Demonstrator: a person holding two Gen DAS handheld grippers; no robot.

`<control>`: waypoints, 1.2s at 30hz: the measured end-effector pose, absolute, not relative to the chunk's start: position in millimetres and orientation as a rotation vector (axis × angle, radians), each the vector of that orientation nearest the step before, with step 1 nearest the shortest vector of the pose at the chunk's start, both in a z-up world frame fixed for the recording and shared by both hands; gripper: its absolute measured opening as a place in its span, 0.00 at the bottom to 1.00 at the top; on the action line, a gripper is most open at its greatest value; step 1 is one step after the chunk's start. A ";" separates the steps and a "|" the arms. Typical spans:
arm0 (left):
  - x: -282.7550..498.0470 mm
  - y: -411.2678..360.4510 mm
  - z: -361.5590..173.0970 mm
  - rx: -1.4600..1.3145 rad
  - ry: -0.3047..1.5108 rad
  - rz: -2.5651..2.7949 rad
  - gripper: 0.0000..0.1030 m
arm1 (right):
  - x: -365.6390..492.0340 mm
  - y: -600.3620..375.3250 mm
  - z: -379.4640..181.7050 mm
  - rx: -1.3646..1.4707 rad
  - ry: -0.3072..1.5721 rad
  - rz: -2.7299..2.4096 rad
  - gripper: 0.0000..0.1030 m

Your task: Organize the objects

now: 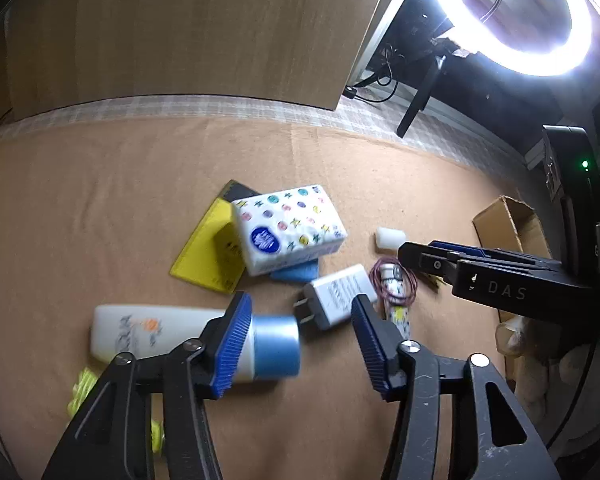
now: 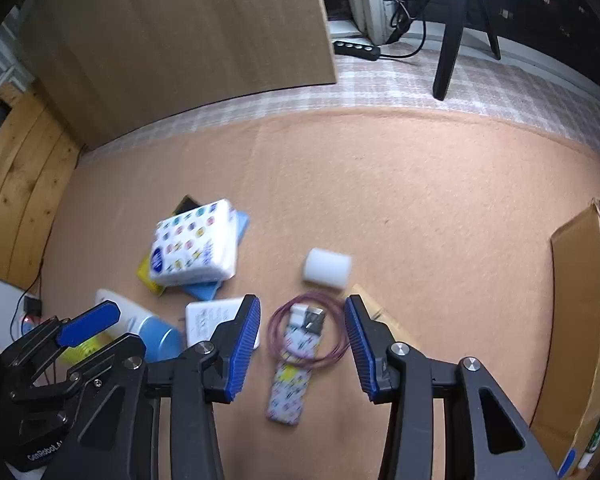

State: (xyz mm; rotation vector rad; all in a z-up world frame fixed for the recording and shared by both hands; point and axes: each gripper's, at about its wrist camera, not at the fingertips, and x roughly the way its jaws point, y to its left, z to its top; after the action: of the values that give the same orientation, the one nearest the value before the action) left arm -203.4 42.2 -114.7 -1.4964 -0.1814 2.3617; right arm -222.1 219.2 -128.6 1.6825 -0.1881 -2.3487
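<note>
Most things lie loose mid-frame: tissue pack [image 2: 194, 246], charger [image 1: 338, 298], bottle [image 1: 160, 336]. Only a pen [image 2: 598, 428] sits in the box [image 2: 576, 304] at right. Left gripper [image 1: 298, 344] and right gripper [image 2: 302, 344] both gape wide, empty.

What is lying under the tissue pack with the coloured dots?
Under the tissue pack lie a yellow flat item, a blue flat item and a dark corner. How far each runs beneath stays covered.

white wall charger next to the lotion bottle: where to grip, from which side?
Grip the white charger across its flat body, not the prongs, which point toward the blue cap of the lotion bottle. Come from above with the left gripper, open and nearest. It lies flat; probably keep the fingers off the purple cable loop beside it.
</note>
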 end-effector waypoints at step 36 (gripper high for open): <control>-238.1 97.5 -146.5 -1.557 -0.082 2.279 0.39 | -165.7 239.7 -158.3 1.699 0.317 -2.231 0.17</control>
State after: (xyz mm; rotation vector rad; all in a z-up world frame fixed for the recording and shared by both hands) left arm -238.1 97.5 -146.5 -1.5566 -0.0821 2.2791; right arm -165.8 239.7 -158.3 1.6989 0.3171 -2.2308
